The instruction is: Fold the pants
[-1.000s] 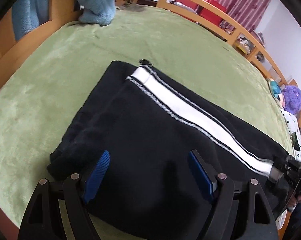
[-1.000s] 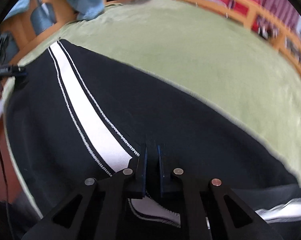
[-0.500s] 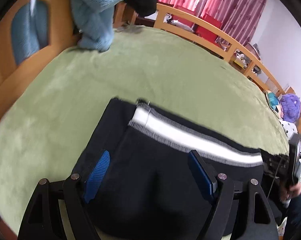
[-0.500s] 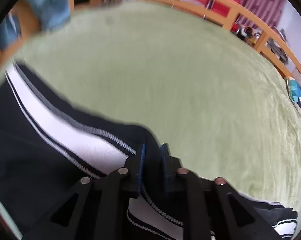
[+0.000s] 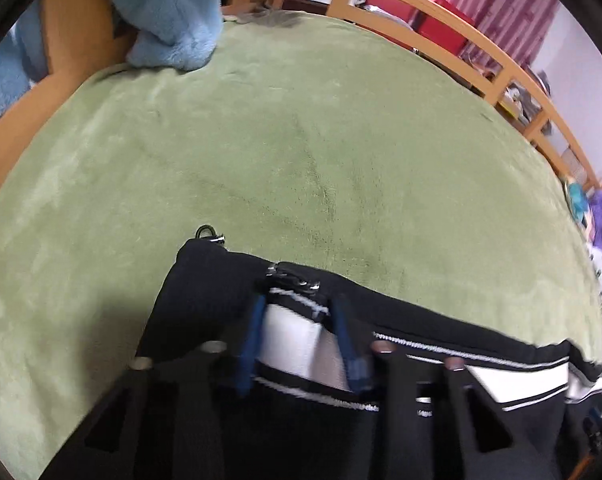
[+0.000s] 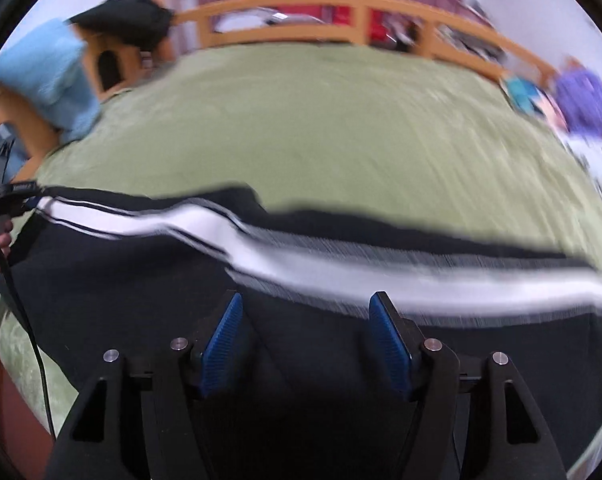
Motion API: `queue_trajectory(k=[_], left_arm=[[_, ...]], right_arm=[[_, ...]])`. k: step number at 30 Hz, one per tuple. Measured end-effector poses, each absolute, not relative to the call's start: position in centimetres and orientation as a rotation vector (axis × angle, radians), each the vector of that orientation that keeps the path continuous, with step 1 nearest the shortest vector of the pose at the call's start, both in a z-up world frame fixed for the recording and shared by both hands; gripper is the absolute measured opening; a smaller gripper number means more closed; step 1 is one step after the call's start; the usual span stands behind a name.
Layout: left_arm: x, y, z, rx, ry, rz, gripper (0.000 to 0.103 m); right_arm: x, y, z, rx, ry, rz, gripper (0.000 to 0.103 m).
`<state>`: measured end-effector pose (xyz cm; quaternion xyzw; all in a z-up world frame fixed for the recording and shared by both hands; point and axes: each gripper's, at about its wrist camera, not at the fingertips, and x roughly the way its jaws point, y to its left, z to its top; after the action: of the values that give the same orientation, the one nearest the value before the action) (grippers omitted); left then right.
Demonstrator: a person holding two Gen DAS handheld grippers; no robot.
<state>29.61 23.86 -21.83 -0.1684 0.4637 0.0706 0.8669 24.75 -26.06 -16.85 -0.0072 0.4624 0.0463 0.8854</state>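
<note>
Green plush bedspread [image 5: 301,152], wooden rail behind. Black track pants [image 6: 149,300] folded, lower frame. Left gripper [image 5: 299,332] closing on the white-striped fabric [image 5: 289,340] between its pads. Right gripper [image 6: 307,336] opening, nothing between pads, angled down over pants. Risk: thin pinch slips, fold springs apart.

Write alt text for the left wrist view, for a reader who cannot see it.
The left gripper is closing its blue-padded fingers around a bunched fold of black pants, right at their white side stripe. The pants lie along the near edge of a green blanket on a wooden-railed bed, with a light blue plush throw at the far corner.
</note>
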Motion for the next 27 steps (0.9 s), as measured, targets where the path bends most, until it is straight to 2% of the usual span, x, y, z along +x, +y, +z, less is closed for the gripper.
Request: queue_trajectory(k=[6,9,11,15,17,18,19,23,27], left_arm=[[27.9,27.2,-17.0,-0.347,0.816,0.193,0.021],[28.3,28.6,-15.6,-0.387,0.800,0.170,0.020],[29.1,27.7,-15.6,-0.316,0.797,0.186,0.022],[30.1,25.7,-16.9,-0.174,0.895,0.285,0.031],[28.6,25.9,-16.2,-0.208,0.880,0.249,0.046],[27.7,25.9,-15.7,-0.229,0.865,0.232,0.065],[26.8,25.7,-15.2,-0.242,0.850,0.222,0.074],[21.5,23.9,-13.9,-0.335,0.834,0.110,0.073],[15.7,22.9,-15.4,-0.478,0.825,0.050,0.072]], right_arm=[[23.7,-29.1,-17.2,0.160,0.946,0.027,0.065],[23.7,-29.1,-16.8,0.166,0.925,0.023,0.065],[23.7,-28.7,-16.7,0.162,0.922,0.030,0.065],[23.3,-27.8,-17.2,0.159,0.941,0.060,0.065],[22.8,-27.6,-17.1,0.150,0.939,0.063,0.065],[22.4,-27.6,-17.1,0.148,0.937,0.065,0.065],[21.9,-27.6,-17.0,0.150,0.932,0.066,0.065],[20.5,-27.9,-16.9,0.170,0.920,0.058,0.065],[18.6,-28.2,-16.7,0.194,0.909,0.045,0.065]])
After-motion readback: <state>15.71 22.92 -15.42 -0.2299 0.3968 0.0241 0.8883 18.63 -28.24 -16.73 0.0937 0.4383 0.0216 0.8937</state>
